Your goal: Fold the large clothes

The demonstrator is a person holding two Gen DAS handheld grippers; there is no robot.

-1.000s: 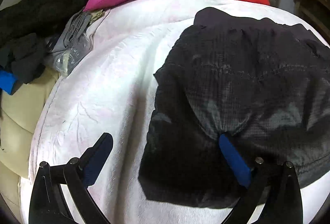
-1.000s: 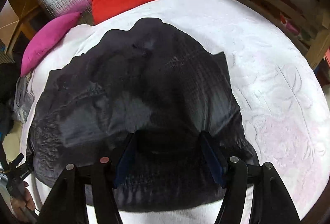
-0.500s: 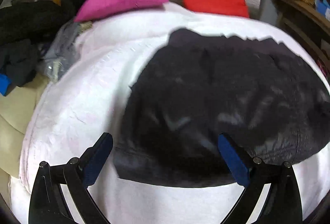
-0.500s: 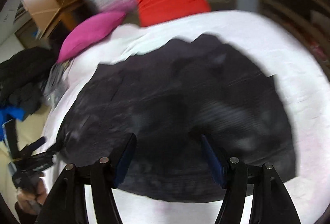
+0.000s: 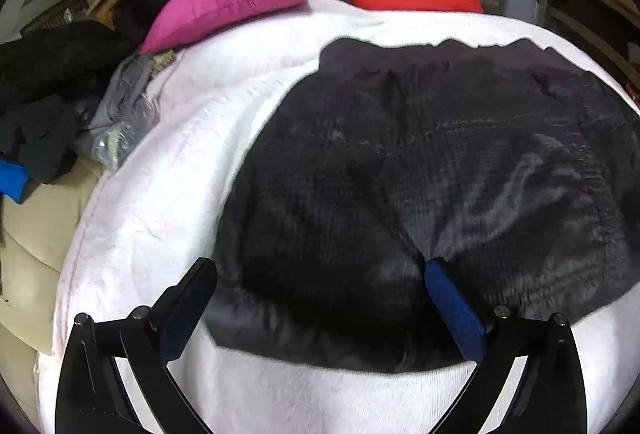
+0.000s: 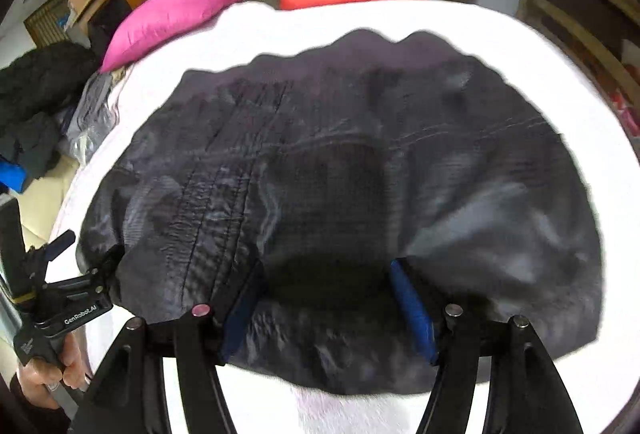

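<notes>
Only in the right wrist view, a hand (image 6: 44, 374) on the left claw (image 6: 86, 258); both claws wide over the black garment (image 6: 340, 194).

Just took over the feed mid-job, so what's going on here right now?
A person is working with two handheld grippers over a black garment that lies on a white blanket. The left gripper and the right gripper both stand open over the garment's near edge, with nothing clamped. The left one is also in the right view, at the garment's left corner. Pink and red cushions lie at the far side.
</notes>
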